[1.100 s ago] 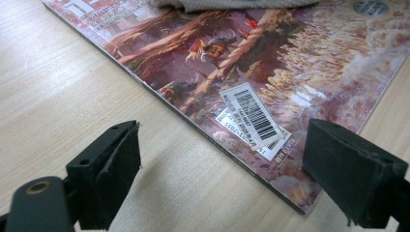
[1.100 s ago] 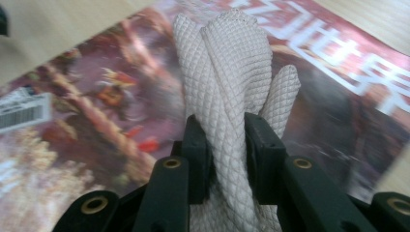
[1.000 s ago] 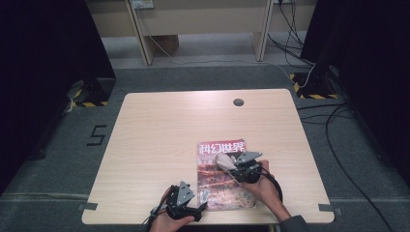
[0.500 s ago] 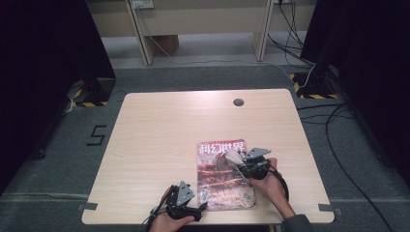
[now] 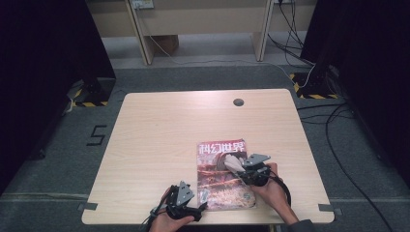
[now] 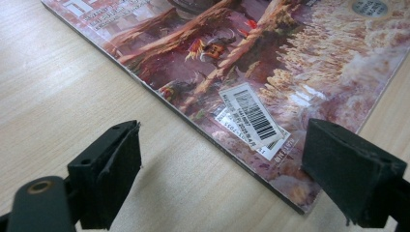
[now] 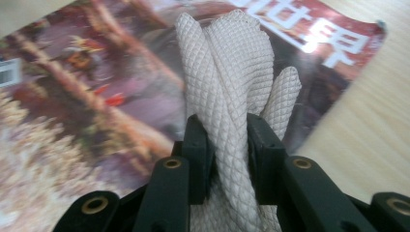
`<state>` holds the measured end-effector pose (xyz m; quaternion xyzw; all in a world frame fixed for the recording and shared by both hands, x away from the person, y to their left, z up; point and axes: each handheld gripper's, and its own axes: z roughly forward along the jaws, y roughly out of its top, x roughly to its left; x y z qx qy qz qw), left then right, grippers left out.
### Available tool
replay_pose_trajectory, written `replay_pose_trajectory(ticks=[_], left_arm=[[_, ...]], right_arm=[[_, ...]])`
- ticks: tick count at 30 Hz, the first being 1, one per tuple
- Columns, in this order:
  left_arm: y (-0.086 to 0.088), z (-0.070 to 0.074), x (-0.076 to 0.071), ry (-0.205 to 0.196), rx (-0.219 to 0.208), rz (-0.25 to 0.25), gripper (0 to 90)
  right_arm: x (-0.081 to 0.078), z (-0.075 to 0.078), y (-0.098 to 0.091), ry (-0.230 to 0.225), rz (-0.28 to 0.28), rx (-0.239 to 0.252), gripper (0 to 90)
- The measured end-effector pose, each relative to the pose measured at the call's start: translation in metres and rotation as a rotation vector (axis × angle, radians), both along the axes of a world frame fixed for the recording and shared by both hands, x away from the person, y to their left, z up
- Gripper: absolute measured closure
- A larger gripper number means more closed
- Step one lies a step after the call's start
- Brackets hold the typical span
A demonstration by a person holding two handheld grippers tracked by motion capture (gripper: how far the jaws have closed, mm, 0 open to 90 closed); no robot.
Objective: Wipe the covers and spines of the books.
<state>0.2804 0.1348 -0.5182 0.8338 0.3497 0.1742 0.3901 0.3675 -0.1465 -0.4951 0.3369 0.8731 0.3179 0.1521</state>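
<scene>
Holding folded white cloth (image 7: 232,87) pinched in my right tool (image 7: 227,145), directly above magazine (image 5: 223,176) | magazine flat at counter (image 5: 159,135) near edge, long axis running away from me | left tool (image 6: 217,169) spread, straddling its near-left corner.

We see a light wooden table (image 5: 164,140) with a round cable hole (image 5: 238,102) on grey carpet (image 5: 203,77). Black curtains (image 5: 43,58) flank it. Behind stand pale desk legs (image 5: 139,34), cables (image 5: 300,29), hazard tape (image 5: 87,103) and a floor "5" (image 5: 96,135).
</scene>
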Motion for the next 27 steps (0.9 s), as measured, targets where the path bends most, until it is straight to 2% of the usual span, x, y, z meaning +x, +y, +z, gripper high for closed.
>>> replay_pose_trajectory(ticks=[12, 18, 27], left_arm=[[0.0, 0.0, 0.0, 0.0, -0.002, 0.002, 13.0], [0.0, 0.0, -0.001, -0.004, -0.004, 0.003, 13.1], [0.0, 0.0, 0.0, 0.001, -0.003, 0.0, 13.1]], right_arm=[[-0.028, -0.001, 0.017, 0.014, 0.097, 0.015, 73.1], [-0.048, -0.002, 0.023, 0.028, 0.151, 0.032, 72.4], [-0.063, -0.003, 0.018, 0.035, 0.17, 0.048, 71.5]])
